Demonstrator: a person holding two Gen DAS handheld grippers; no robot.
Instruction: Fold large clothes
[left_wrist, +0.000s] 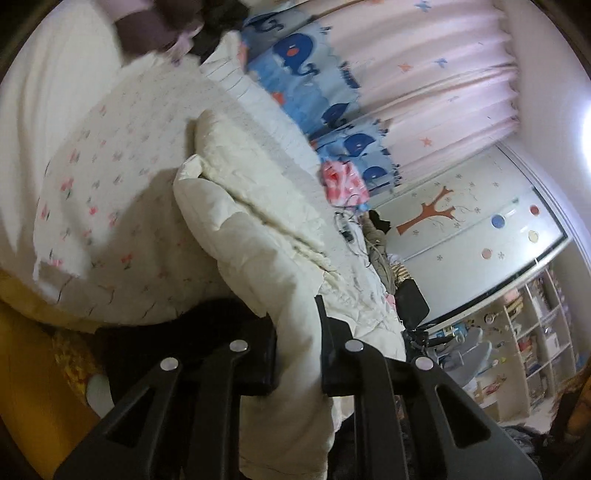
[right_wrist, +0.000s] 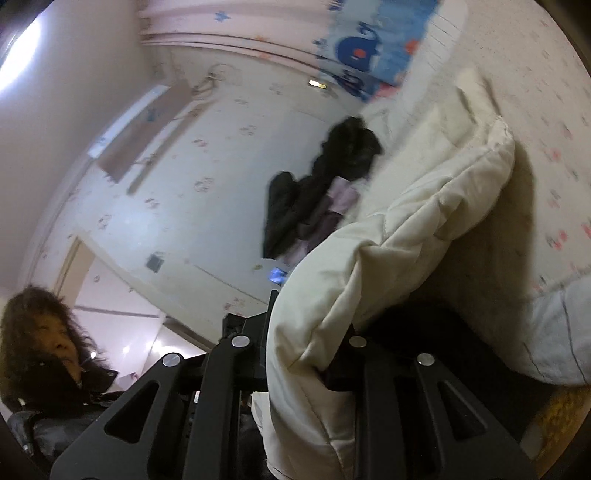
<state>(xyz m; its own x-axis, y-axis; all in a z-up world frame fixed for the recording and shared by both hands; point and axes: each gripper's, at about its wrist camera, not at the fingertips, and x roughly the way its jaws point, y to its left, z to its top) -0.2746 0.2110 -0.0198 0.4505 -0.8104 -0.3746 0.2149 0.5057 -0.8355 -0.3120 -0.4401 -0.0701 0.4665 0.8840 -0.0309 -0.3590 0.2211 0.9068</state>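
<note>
A child's bedroom at home: a bed (left_wrist: 110, 192) with floral bedding, whale-print curtains (left_wrist: 317, 96), tree-decal wardrobe doors (left_wrist: 461, 229), and toy-filled shelves (left_wrist: 535, 332) far right.

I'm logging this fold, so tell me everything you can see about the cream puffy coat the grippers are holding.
The cream puffy coat looks like soft quilted padding, stitched in channels, wrinkled and doubled over itself. It lies partly on the floral bedsheet and rises toward both cameras. The left hand-held gripper pinches one bunched edge between its black fingers; the right hand-held gripper clamps another thick fold. No zipper or sleeve is clearly visible.
</note>
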